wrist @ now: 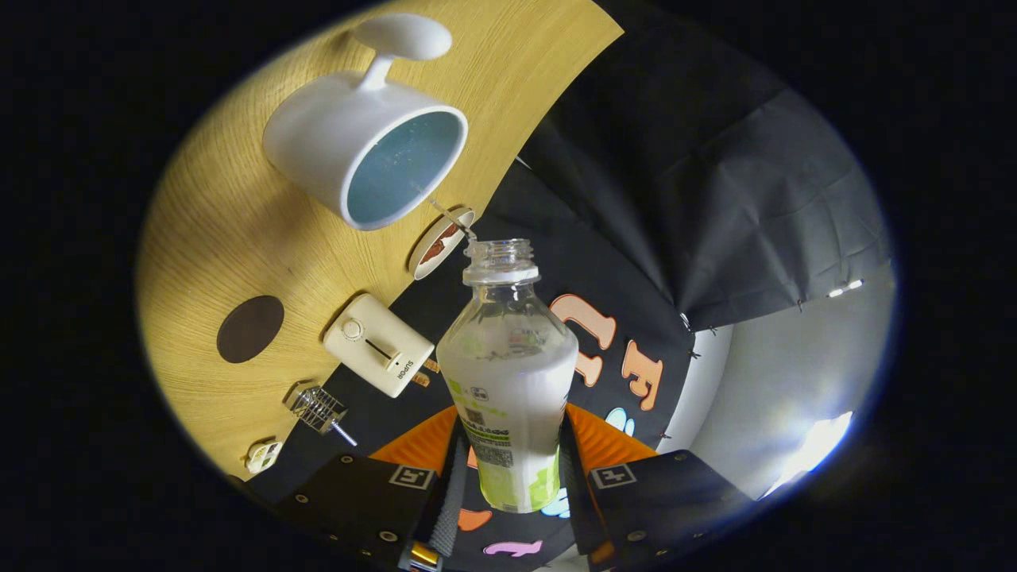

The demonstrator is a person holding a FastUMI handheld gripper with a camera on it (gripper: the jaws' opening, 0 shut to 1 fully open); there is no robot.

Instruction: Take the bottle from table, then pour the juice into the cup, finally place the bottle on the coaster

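Note:
My gripper (508, 453) is shut on a clear uncapped bottle (508, 357) with a green label, tipped over toward the wooden table (238, 230). Milky juice fills its lower part. A thin stream (449, 216) leaves the bottle's mouth and runs into the white cup (361, 147), whose inside is pale blue. The cup stands just beyond the bottle's mouth. A dark round coaster (250, 328) lies on the table, off to the side of the bottle and nearer to me than the cup.
A cream toaster (379, 345) stands at the table's edge beside the bottle. A small round dish (439, 243) sits between cup and toaster. A metal wire item (318, 409) and a small white object (262, 454) lie near the edge.

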